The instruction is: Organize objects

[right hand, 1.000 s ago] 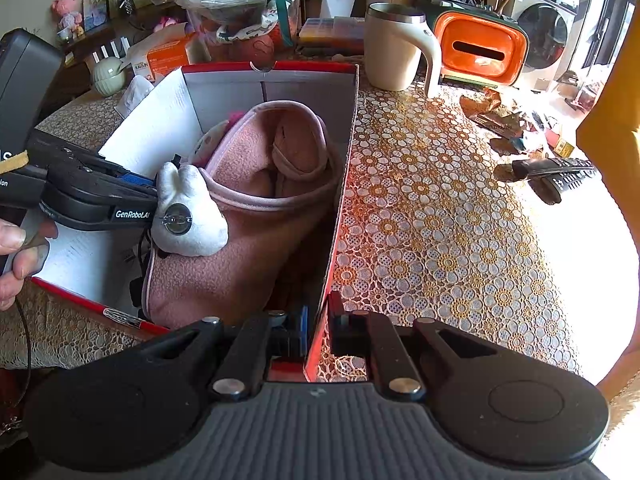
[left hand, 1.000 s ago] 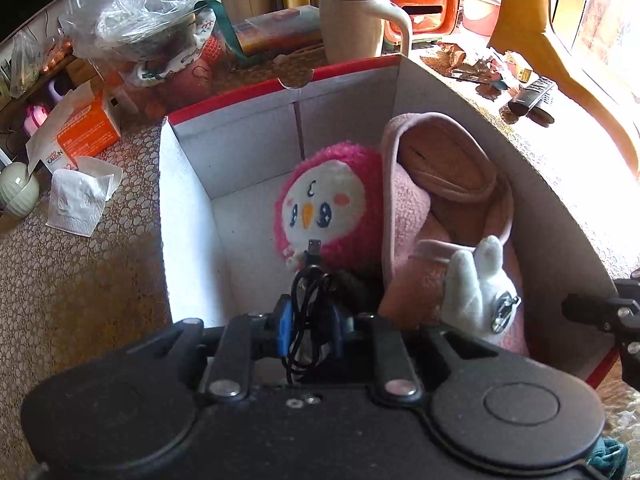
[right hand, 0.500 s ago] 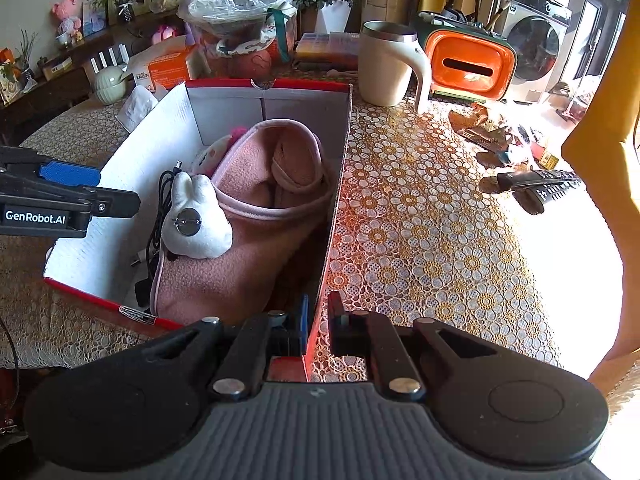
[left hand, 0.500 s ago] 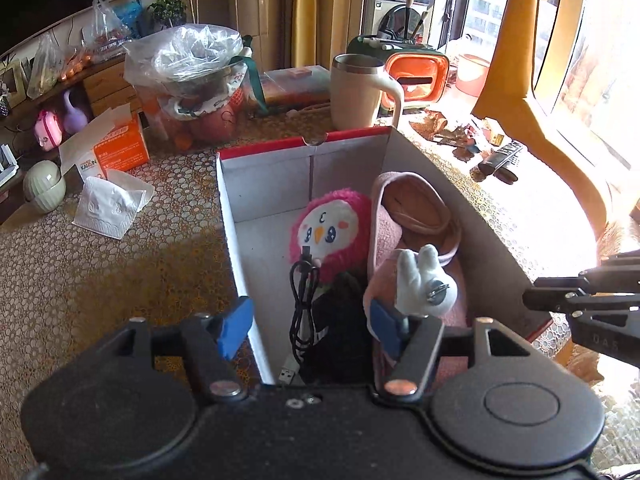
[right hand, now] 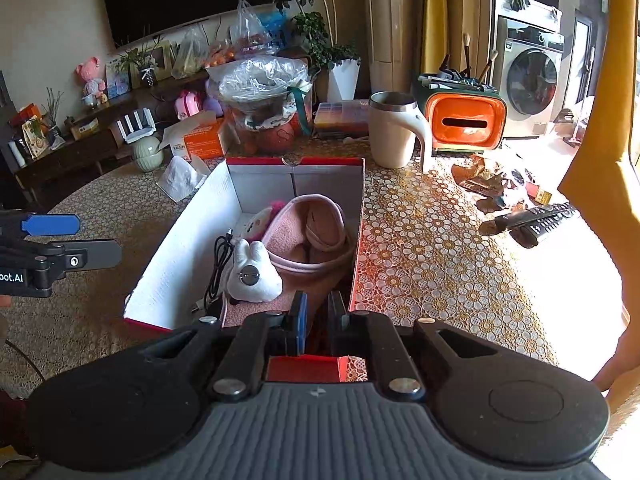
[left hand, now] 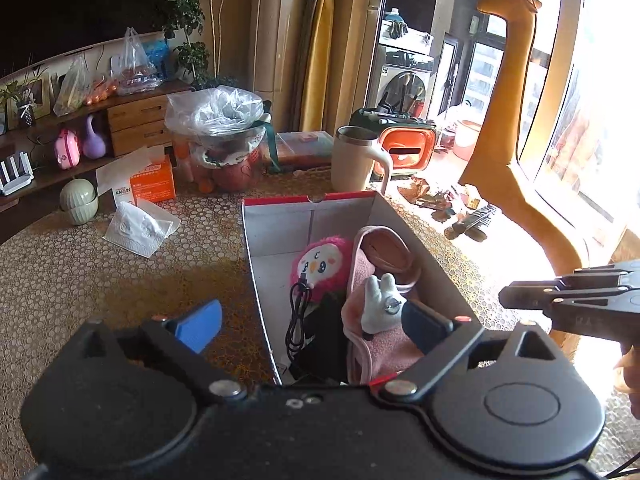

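A white cardboard box with a red rim (left hand: 308, 199) (right hand: 294, 160) stands on the lace tablecloth. It holds a pink plush toy (left hand: 320, 264), a pink slipper (right hand: 316, 224) with a white bunny (right hand: 252, 276), and a black cable (left hand: 298, 312) along its left wall. My left gripper (left hand: 312, 326) hangs above the box's near left corner, and its jaws are opening wide with nothing between them. It also shows at the left of the right wrist view (right hand: 72, 240). My right gripper (right hand: 318, 320) is shut above the near right corner, with no wall between its pads.
A cream mug (right hand: 392, 136) and an orange holder (right hand: 464, 124) stand behind the box. A remote (right hand: 536, 220) and scraps lie to its right. A tissue (left hand: 140, 228), an orange carton (left hand: 152, 184), a green jar (left hand: 78, 200) and a bagged basket (left hand: 218, 120) are at the back left.
The left gripper let go of the black cable inside the box, opened wide, then rose and drew back. The right gripper lifted off the box's right wall, still shut.
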`<state>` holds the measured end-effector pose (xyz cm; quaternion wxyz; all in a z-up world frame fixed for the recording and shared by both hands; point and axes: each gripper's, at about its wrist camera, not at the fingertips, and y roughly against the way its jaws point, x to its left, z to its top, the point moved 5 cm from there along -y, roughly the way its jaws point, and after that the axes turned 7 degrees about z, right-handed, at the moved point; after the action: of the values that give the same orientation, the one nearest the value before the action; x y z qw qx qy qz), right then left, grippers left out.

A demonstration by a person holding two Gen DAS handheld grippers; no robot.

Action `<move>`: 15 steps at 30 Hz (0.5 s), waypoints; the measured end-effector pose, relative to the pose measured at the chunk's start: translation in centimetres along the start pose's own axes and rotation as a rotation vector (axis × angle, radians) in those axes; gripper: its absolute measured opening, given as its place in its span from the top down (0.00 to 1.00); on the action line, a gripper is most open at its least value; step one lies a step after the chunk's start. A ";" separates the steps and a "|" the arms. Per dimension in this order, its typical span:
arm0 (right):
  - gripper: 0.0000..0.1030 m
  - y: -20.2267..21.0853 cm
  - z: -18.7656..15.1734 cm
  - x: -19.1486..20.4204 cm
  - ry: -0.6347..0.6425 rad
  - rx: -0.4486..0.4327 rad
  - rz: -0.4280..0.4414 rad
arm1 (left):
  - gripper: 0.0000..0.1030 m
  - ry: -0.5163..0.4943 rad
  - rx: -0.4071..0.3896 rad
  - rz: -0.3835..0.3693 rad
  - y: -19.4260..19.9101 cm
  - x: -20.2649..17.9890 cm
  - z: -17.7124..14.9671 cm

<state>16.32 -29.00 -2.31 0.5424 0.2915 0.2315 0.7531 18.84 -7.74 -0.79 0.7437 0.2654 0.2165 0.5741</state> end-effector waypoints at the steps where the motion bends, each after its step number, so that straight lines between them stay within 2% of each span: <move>1: 0.90 0.4 -0.1 0.5 0.007 -0.010 0.010 | 0.04 0.006 -0.004 -0.001 0.3 0.0 -0.2; 4: 0.85 1.0 -0.3 1.4 0.025 -0.034 0.025 | 0.03 0.030 -0.002 -0.004 0.8 -0.1 -1.0; 6: 0.77 1.6 -0.5 2.1 0.035 -0.056 0.037 | 0.03 0.043 0.003 -0.007 1.0 -0.1 -1.6; 9: 0.56 2.2 -0.8 2.9 0.042 -0.082 0.059 | 0.02 0.056 0.005 -0.008 1.5 -0.2 -2.5; 15: 0.43 2.8 -1.6 3.8 0.043 -0.109 0.072 | 0.01 0.066 0.022 -0.010 2.0 -0.5 -4.1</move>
<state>12.41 -26.27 -0.90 0.5250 0.2533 0.1912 0.7897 14.65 -7.26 -2.59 0.7362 0.2533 0.2485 0.5762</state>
